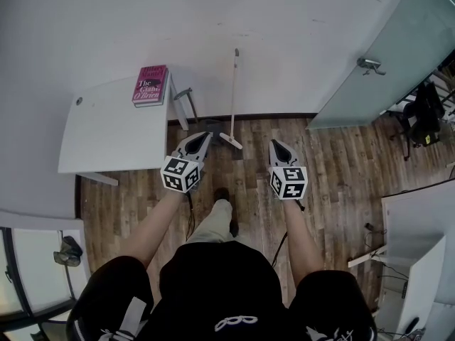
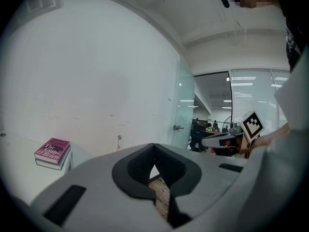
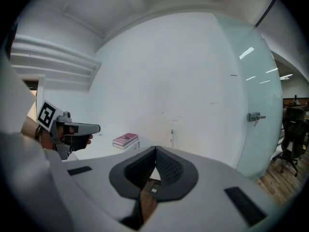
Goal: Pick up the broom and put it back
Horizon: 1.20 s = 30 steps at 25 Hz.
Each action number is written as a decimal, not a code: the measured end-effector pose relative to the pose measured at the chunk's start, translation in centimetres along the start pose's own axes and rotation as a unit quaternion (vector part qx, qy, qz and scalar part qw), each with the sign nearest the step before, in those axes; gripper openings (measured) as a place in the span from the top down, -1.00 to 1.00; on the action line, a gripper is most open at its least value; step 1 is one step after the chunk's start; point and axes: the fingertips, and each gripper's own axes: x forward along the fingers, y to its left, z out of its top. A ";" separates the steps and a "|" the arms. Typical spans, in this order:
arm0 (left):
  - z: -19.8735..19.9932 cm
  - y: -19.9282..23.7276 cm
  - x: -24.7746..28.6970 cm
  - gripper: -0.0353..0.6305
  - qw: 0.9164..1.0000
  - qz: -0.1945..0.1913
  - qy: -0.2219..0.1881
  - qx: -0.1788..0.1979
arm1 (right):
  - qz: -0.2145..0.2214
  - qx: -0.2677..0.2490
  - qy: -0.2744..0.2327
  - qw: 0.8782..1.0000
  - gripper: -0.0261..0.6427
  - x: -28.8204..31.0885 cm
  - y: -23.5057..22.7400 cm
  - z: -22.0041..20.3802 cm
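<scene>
Presently the left claw [image 1: 199, 142] and right claw [image 1: 276, 148] sit closed and empty; a careless nudge could topple the wall-leaning broom [image 1: 233, 98].

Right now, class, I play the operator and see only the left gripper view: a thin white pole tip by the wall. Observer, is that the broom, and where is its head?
Observer: Yes. In the head view the broom stands against the wall, its head on the wood floor right of the table.
Operator: Is the right gripper holding anything?
Observer: No. The right gripper has its fingers together, nothing between them.
Operator: Which gripper is nearer the broom head?
Observer: The left gripper; neither touches it.
</scene>
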 end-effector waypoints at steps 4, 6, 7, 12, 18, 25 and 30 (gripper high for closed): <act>0.1 0.0 1.9 0.83 1.000 -0.004 0.002 0.002 | -0.004 -0.001 0.000 1.000 0.85 0.4 -1.5 0.3; 0.4 -0.1 3.1 0.83 1.000 -0.006 -0.001 0.004 | -0.006 -0.003 -0.001 1.000 0.85 0.9 -2.5 0.5; 0.6 0.0 3.7 0.83 1.000 -0.007 -0.002 0.004 | -0.007 -0.003 0.000 1.000 0.85 1.2 -3.0 0.6; 1.1 1.1 7.6 0.83 1.000 -0.004 -0.006 0.001 | -0.003 -0.008 0.003 1.000 0.85 3.8 -5.5 1.3; 2.6 3.0 12.8 0.83 1.000 0.013 -0.015 -0.005 | 0.016 -0.021 0.005 1.000 0.85 8.1 -8.9 3.4; 3.3 6.1 18.5 0.83 0.999 0.042 -0.019 -0.016 | 0.043 -0.031 0.009 0.999 0.85 14.1 -12.5 5.4; 4.4 8.6 22.6 0.83 0.998 0.059 -0.022 -0.018 | 0.065 -0.039 0.014 0.997 0.85 18.7 -14.7 7.2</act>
